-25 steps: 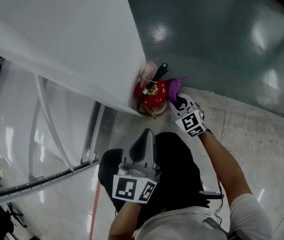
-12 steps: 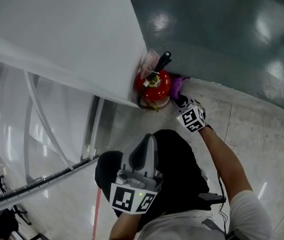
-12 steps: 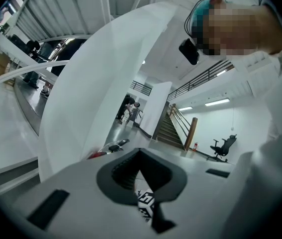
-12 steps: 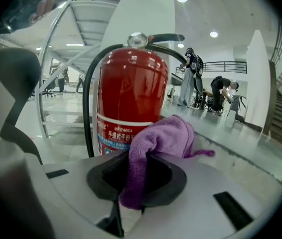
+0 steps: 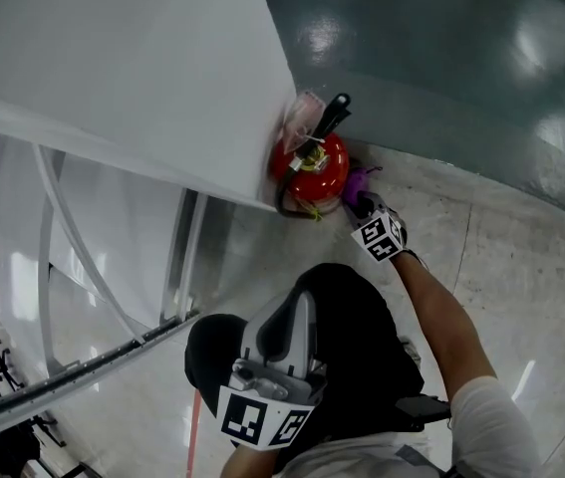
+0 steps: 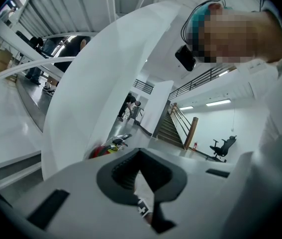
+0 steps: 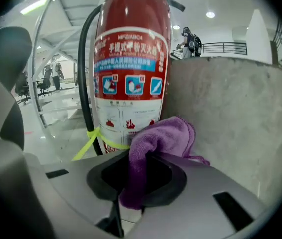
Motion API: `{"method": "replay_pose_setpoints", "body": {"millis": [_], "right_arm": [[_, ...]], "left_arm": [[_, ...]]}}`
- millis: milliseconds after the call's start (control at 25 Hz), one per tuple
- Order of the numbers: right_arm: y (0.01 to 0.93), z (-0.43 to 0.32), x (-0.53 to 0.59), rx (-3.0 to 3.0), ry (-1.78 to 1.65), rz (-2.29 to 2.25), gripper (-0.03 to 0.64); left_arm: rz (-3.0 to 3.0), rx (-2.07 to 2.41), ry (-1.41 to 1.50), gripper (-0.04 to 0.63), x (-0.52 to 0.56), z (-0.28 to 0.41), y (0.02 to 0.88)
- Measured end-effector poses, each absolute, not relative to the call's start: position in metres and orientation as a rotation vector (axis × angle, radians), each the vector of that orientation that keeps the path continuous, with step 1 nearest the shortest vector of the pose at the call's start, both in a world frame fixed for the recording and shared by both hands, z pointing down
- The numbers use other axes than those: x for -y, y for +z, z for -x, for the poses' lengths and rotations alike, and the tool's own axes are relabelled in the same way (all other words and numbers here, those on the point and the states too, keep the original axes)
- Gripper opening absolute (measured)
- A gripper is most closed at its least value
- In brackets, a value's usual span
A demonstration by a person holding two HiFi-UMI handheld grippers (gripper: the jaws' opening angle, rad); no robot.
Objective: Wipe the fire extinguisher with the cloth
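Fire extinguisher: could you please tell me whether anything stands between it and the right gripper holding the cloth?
Nothing visible does. The right gripper, shut on the purple cloth, faces the fire extinguisher directly. The black hose runs down its left side and the concrete wall stands at right, both off the path.

In your right gripper view, the fire extinguisher [image 7: 131, 68] at centre has a glossy red shell with a smooth printed label. The cloth [image 7: 163, 136] below it is soft, fuzzy purple fabric. The wall [image 7: 230, 118] at right looks like rough, matt concrete.
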State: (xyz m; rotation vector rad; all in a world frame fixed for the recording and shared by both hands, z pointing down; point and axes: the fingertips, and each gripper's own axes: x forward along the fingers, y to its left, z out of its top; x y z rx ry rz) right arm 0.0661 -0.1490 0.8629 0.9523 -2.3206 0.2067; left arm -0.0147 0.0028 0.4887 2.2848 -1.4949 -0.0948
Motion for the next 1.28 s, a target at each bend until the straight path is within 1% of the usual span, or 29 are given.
{"method": "replay_pose_setpoints", "body": {"millis": [480, 800, 880, 960, 1280], "right_arm": [[0.928, -0.058, 0.14, 2.227, 0.284, -0.868, 0.063], [0.951, -0.057, 0.132, 2.148, 0.355, -0.821, 0.063], [0.93, -0.065, 0.13, 2.181, 0.345, -0.869, 0.063], [0.887, -0.073, 0.128, 2.246, 0.336, -0.949, 0.063], [0.654, -0.105, 0.109, 2.387, 0.238, -1.173, 0.063]], "left_arm": [[-2.273, 1.495, -0.085, 0.005, -0.009, 0.022, 0.495], [-2.274, 1.488, -0.093, 0.005, -0.015, 0.023, 0.498], [-2.269, 1.503, -0.104, 0.005, -0.014, 0.026, 0.494], [-2.282, 1.523, -0.115, 0.005, -0.013, 0.028, 0.485], [-2.344, 1.591, -0.2, 0.005, 0.005, 0.042, 0.444]]}}
